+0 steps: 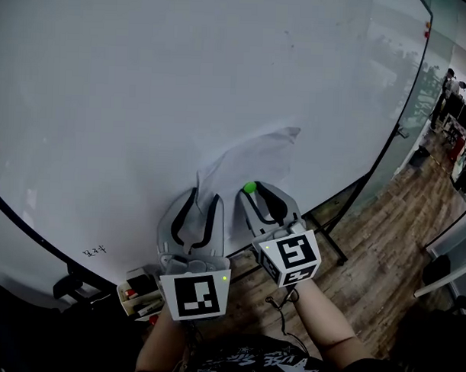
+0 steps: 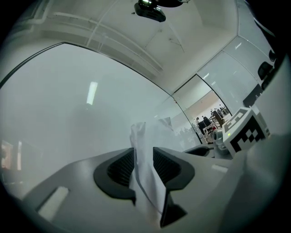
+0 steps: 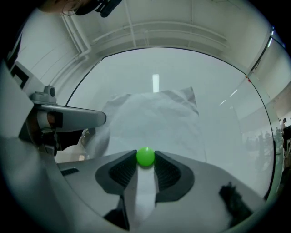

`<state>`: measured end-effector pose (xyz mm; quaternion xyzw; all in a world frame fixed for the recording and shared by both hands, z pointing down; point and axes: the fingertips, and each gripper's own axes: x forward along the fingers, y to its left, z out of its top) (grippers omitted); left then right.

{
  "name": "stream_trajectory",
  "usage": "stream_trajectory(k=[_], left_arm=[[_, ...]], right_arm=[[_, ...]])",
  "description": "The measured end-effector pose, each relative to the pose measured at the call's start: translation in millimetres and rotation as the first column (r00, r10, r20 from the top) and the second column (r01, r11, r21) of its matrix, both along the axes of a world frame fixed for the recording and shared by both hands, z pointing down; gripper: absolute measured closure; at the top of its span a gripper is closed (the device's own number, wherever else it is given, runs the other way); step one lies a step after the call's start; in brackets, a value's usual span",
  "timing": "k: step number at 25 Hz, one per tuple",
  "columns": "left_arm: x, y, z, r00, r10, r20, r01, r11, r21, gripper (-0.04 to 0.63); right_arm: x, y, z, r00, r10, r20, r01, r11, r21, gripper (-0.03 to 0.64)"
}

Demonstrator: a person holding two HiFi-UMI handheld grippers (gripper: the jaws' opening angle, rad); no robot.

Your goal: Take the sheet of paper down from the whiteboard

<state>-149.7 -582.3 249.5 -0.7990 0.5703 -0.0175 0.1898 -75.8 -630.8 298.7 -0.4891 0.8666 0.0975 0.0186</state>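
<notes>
The left claw [image 2: 143, 153] stands released, with the paper sheet [image 1: 249, 163] loose between its pads. The right claw [image 3: 145, 159] is clenched on the green magnet [image 1: 250, 187] at the sheet's lower edge. The sheet bows off the whiteboard [image 1: 183, 80] and seems not yet down. Whether its far top corner is fastened cannot be made out.

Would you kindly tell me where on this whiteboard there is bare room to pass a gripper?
Bare: the whiteboard above and left of the sheet of paper. Crowded: the bottom edge, where the left gripper and the right gripper meet the paper, beside the green magnet and the marker tray.
</notes>
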Motion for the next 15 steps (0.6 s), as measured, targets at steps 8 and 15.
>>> stream_trajectory(k=[8, 15], left_arm=[[-1.4, -10.4, -5.5, 0.998, -0.061, -0.028, 0.062, 0.997, 0.049, 0.586], [2.7, -7.1, -7.1, 0.999, -0.001, -0.047, 0.002, 1.000, 0.031, 0.588]], right_arm=[[-0.6, -1.3, 0.2, 1.000, -0.016, -0.008, 0.015, 1.000, -0.015, 0.485], [0.0, 9.2, -6.8, 1.000, -0.024, -0.020, 0.024, 1.000, 0.004, 0.485]])
